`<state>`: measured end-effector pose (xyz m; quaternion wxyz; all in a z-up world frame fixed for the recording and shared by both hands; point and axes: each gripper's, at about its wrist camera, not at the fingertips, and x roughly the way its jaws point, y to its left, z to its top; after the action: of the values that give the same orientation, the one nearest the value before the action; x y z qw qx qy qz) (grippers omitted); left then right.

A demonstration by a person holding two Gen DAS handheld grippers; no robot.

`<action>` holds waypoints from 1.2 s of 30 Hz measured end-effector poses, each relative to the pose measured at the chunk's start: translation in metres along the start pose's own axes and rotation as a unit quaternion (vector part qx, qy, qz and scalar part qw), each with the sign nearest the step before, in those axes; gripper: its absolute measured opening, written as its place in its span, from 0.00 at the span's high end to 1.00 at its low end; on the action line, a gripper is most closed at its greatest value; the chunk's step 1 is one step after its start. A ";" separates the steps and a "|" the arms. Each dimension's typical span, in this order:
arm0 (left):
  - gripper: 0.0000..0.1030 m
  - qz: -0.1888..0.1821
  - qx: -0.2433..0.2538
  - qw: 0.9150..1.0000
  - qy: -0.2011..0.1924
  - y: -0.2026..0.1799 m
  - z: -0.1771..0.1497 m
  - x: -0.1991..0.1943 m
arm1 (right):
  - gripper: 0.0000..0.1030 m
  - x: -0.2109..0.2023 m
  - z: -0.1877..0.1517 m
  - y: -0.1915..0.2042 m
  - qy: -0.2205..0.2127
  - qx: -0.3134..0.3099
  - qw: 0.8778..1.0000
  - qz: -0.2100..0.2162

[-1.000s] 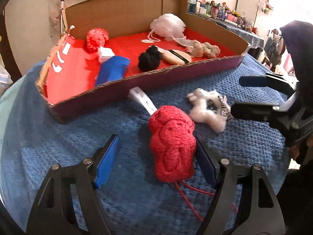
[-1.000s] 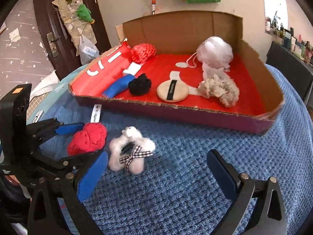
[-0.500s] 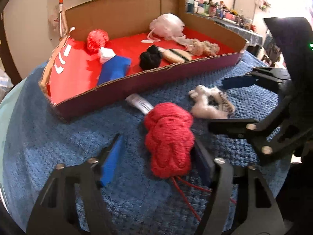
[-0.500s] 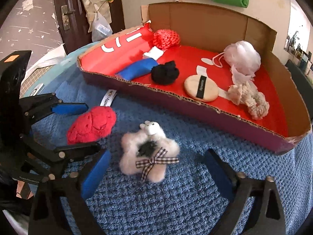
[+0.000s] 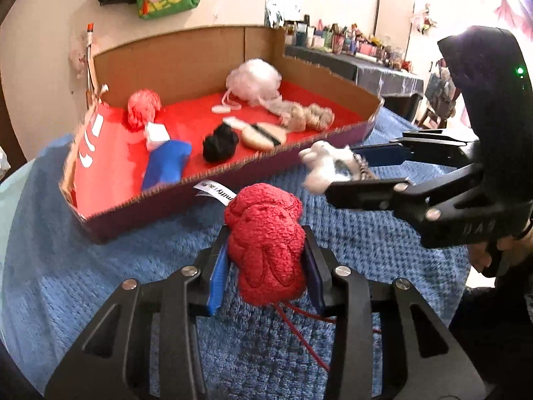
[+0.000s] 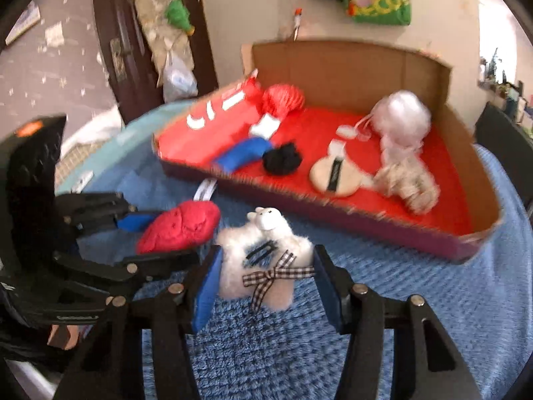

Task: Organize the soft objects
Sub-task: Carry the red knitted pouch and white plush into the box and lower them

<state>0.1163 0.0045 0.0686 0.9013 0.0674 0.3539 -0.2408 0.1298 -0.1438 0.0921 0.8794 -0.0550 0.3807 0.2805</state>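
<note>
A red knitted yarn ball (image 5: 266,243) sits between the blue pads of my left gripper (image 5: 266,268). Its jaws are closing and both pads press into the ball's sides; red threads trail below it. A white fluffy toy (image 6: 263,260) with a checked bow is between the pads of my right gripper (image 6: 266,286). Those jaws are closing too, and both pads touch the fur. The right gripper (image 5: 349,170) with the toy (image 5: 324,163) appears at the right of the left wrist view, near the box front. The left gripper (image 6: 166,236) holds the red ball (image 6: 180,226) at the left.
A low cardboard box (image 5: 166,206) with a red floor stands behind, on a blue knitted blanket (image 5: 83,266). It holds a red mesh puff (image 5: 143,108), blue cloth (image 5: 165,163), black scrunchie (image 5: 220,141), beige powder puff (image 5: 263,135) and white bath pouf (image 5: 255,78). A white label (image 5: 213,191) lies by the box.
Both grippers have narrowed from wide open onto their objects. The left now pinches the red ball, the right the white toy, and both have risen a little off the blanket.
</note>
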 end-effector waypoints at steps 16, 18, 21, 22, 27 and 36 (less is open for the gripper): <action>0.63 -0.007 0.004 1.000 -0.029 0.040 0.084 0.005 | 0.45 0.000 0.070 -0.028 -0.021 0.001 0.999 -0.027; 0.63 -0.007 0.019 1.000 -0.015 0.048 0.105 0.023 | 0.45 0.016 0.093 -0.038 -0.012 0.009 1.000 -0.026; 0.63 0.005 0.044 0.999 0.008 0.059 0.129 0.052 | 0.45 0.041 0.118 -0.052 0.010 0.021 0.999 -0.029; 0.63 0.007 0.047 0.999 0.019 0.063 0.135 0.062 | 0.45 0.052 0.125 -0.058 0.020 0.026 0.999 -0.030; 0.63 -0.007 0.042 0.997 0.068 0.082 0.155 0.106 | 0.45 0.099 0.145 -0.076 0.076 0.039 0.996 -0.017; 0.63 -0.012 0.027 0.990 0.135 0.102 0.160 0.155 | 0.45 0.142 0.153 -0.088 0.144 0.053 0.988 -0.010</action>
<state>0.3607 -0.0130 0.0780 0.8398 0.1195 0.4668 -0.2500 0.3530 -0.1060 0.0896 0.8197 -0.0524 0.5173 0.2403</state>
